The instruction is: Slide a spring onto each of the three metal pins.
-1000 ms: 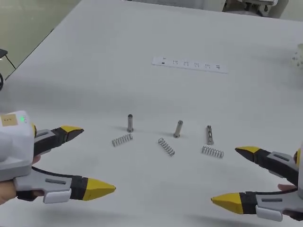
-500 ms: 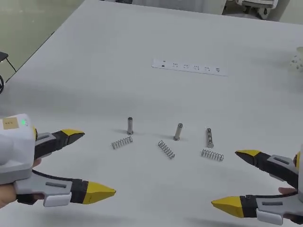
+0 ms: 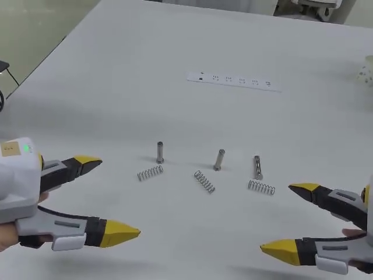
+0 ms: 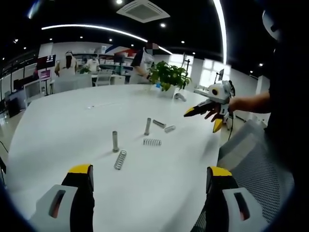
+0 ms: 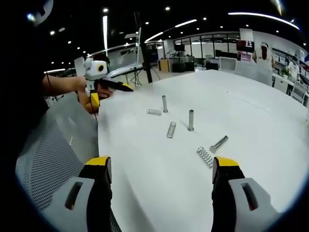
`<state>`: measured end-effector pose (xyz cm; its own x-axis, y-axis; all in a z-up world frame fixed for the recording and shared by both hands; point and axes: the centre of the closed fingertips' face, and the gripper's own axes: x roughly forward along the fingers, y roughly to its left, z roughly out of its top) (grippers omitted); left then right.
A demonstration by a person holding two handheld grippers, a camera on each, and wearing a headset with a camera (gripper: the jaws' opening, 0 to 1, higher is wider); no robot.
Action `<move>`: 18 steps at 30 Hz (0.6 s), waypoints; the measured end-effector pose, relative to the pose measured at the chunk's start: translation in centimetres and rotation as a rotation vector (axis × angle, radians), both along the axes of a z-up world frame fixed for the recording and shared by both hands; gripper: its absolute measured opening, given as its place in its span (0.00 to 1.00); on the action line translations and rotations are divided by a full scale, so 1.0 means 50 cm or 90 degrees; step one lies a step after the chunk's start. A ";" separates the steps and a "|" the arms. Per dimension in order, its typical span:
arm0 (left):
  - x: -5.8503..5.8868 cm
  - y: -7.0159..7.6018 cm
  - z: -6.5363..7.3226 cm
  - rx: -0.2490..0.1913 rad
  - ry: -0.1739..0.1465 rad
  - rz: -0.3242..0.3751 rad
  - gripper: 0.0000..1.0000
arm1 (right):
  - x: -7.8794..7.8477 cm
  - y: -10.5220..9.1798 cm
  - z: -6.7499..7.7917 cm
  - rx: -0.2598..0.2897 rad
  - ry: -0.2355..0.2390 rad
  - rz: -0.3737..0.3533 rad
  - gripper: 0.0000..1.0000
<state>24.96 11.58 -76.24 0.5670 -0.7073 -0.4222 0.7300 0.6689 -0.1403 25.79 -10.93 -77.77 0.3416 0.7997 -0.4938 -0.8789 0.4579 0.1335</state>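
Steel-grey, the rightmost spring [image 3: 261, 187] lies just nearer than its pin [image 3: 257, 167], long axis left to right, a little far and left of the right gripper [image 3: 287, 217], whose jaws are wide and empty like those of the left gripper [image 3: 108, 196].

Left pin [image 3: 160, 151] and middle pin [image 3: 220, 159] stand upright, right pin [image 3: 257, 167] lies flat, springs [image 3: 204, 181] lie alongside.
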 end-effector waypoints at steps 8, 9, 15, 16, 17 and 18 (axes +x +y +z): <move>0.008 0.002 0.007 -0.005 -0.009 0.008 0.94 | 0.006 0.000 -0.006 -0.008 -0.001 0.003 0.86; 0.009 0.002 0.007 -0.005 -0.009 0.008 0.94 | 0.008 -0.001 -0.007 -0.009 -0.001 0.003 0.86; 0.011 0.003 0.009 -0.006 -0.010 0.010 0.94 | 0.021 -0.003 -0.004 -0.013 -0.006 0.004 0.85; 0.011 0.004 0.009 -0.006 -0.011 0.010 0.94 | 0.024 -0.003 -0.003 -0.014 -0.007 0.004 0.85; 0.011 0.004 0.008 -0.006 -0.011 0.011 0.94 | 0.025 -0.003 -0.003 -0.014 -0.007 0.004 0.85; 0.011 0.005 0.007 -0.006 -0.010 0.012 0.93 | 0.028 -0.003 -0.003 -0.014 -0.008 0.005 0.85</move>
